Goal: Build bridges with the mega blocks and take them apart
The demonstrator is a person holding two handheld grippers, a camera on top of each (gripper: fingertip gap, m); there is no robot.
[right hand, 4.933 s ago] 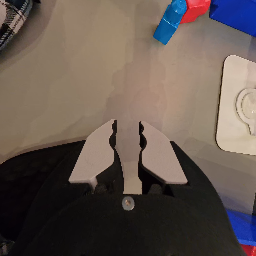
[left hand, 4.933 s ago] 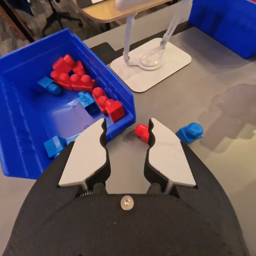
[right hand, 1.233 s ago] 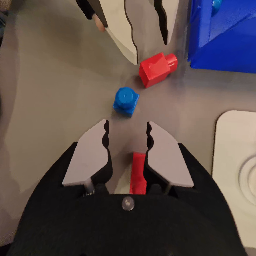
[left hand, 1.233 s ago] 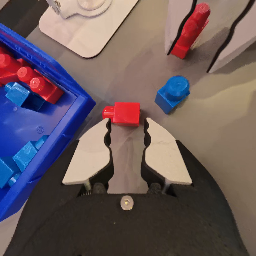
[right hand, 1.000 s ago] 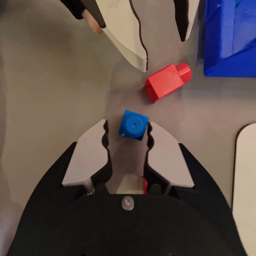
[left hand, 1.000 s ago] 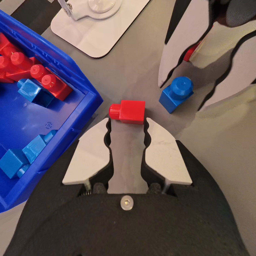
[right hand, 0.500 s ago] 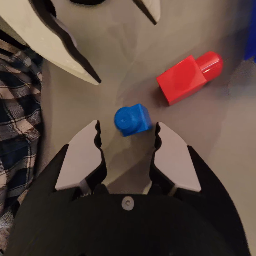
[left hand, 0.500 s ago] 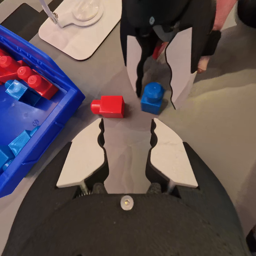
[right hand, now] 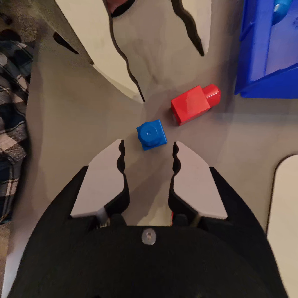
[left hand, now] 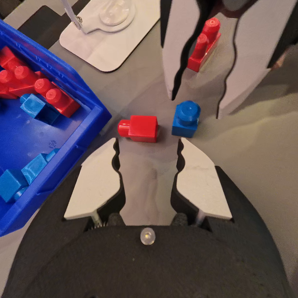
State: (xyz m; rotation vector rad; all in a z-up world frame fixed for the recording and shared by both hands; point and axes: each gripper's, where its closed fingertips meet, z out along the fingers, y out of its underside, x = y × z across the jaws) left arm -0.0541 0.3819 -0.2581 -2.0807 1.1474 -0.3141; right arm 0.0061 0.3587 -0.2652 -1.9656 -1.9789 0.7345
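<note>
A red single-stud block [left hand: 140,129] lies on its side on the grey table, just ahead of my left gripper [left hand: 148,141], which is open and empty. A blue single-stud block [left hand: 185,121] stands upright to its right. My right gripper [right hand: 148,142] is open and empty, and the blue block [right hand: 151,134] sits just beyond its fingertips, untouched. The red block [right hand: 193,104] lies farther right in that view. In the left wrist view the right gripper's fingers [left hand: 167,64] reach in from the top. A red two-stud block [left hand: 204,46] lies on the table between them, not pressed by either pad.
A blue bin [left hand: 90,103] with several red and blue blocks stands at the left, close to the red block; its wall shows in the right wrist view [right hand: 264,67]. A white stand base [left hand: 104,48] lies behind. A plaid sleeve [right hand: 11,112] is at the left edge.
My left jaws opened wider, off the red block they had flanked a second ago. My right gripper came down around the blue block, then narrowed a little and drew back; the block stays on the table.
</note>
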